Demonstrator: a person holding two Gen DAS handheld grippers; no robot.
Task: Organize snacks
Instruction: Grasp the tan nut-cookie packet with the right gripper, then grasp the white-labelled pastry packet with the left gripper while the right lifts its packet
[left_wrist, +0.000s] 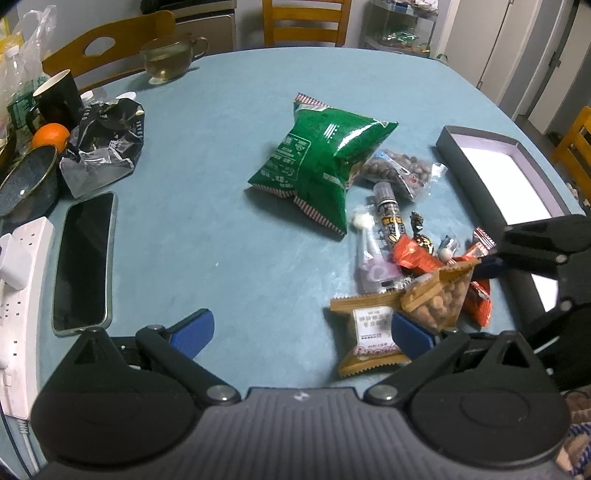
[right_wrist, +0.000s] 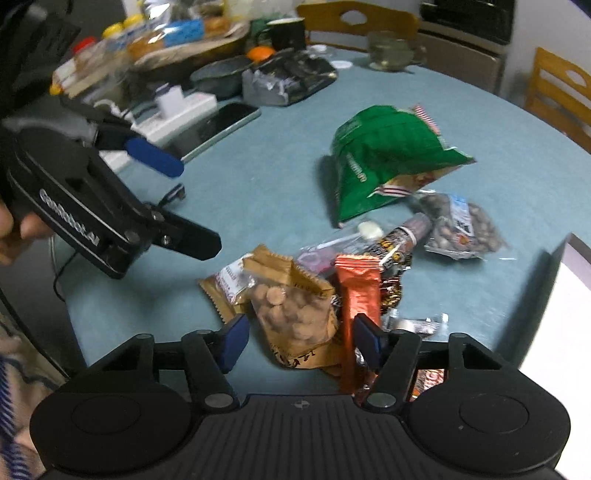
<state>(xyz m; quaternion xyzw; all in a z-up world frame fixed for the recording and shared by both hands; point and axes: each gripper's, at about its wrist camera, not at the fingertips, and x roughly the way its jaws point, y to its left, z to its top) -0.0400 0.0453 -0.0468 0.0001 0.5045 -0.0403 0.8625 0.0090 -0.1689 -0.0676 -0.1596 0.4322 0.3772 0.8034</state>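
Blue oval counter (left_wrist: 221, 155), snacks heaped beside the shallow grey box (left_wrist: 480, 155). Right hand-held gripper (right_wrist: 301, 341) straddles the tan crinkly peanut packet (right_wrist: 295, 314), pads not yet pressing; left hand-held gripper (left_wrist: 301, 330) gapes empty. Light, slippery: pinch mid-body.

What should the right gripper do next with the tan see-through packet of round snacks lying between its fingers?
Probably finish closing. The right gripper straddles the tan see-through packet of round snacks, but its blue pads seem not to press it yet. Then lift it toward the open dark box with the white inside. The left gripper stays open.
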